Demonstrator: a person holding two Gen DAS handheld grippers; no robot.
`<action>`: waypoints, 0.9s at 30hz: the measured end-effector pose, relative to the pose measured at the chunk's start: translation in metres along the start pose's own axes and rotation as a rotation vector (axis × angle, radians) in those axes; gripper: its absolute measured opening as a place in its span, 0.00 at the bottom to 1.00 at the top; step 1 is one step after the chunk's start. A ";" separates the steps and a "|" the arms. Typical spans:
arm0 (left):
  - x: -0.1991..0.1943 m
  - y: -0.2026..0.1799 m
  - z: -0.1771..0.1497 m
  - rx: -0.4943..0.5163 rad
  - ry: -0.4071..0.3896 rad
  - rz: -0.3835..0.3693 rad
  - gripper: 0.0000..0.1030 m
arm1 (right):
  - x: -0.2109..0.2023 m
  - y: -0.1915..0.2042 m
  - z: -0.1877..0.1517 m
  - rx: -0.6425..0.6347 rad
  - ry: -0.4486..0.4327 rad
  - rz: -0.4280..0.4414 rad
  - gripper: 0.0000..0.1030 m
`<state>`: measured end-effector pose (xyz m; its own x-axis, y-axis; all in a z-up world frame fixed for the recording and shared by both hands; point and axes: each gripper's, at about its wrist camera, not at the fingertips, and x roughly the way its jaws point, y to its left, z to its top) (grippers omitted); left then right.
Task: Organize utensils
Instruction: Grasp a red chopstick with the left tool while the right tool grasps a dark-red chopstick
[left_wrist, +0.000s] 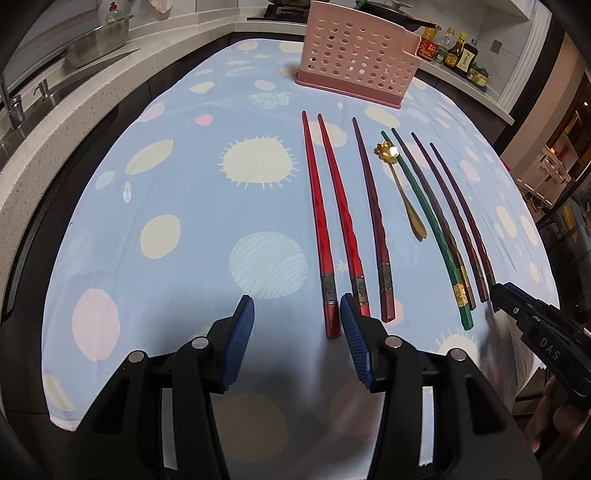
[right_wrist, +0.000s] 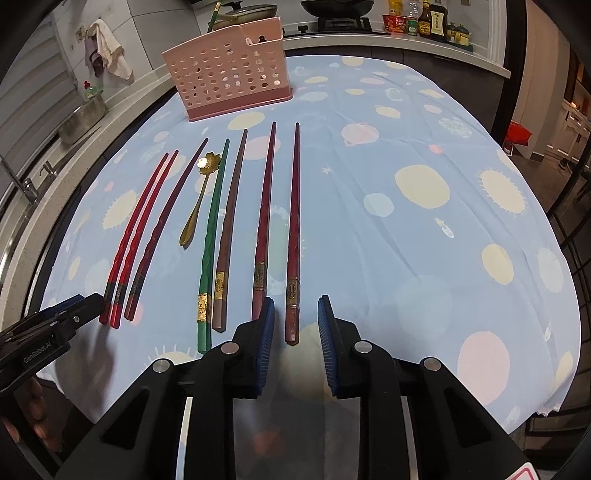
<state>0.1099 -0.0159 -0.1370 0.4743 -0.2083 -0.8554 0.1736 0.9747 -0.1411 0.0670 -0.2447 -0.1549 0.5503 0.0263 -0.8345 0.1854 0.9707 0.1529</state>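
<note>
Holder contents hidden behind its perforated wall. Laid flat on the tablecloth: seven chopsticks, one gold spoon. Right gripper stands narrow, straddling the butt of the rightmost chopstick, pads clear of it. Left gripper half open, the leftmost red chopstick just inside its right pad

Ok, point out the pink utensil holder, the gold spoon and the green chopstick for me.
pink utensil holder (right_wrist: 225, 79), right wrist view, middle of its perforated front wall.
gold spoon (left_wrist: 404, 192), left wrist view, midway along its handle.
green chopstick (right_wrist: 211, 236), right wrist view, middle of its shaft.
</note>
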 end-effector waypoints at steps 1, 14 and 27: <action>0.000 0.000 0.000 0.000 -0.001 -0.001 0.45 | 0.001 0.000 0.000 -0.002 0.002 -0.001 0.20; 0.005 -0.005 0.002 0.021 -0.012 0.018 0.45 | 0.008 0.001 0.002 -0.014 -0.014 -0.016 0.17; 0.008 -0.005 0.004 0.038 -0.034 0.018 0.18 | 0.011 0.003 0.004 -0.042 -0.040 -0.022 0.13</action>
<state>0.1159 -0.0229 -0.1411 0.5066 -0.1943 -0.8400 0.1973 0.9746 -0.1065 0.0766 -0.2425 -0.1613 0.5784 -0.0039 -0.8157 0.1640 0.9801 0.1116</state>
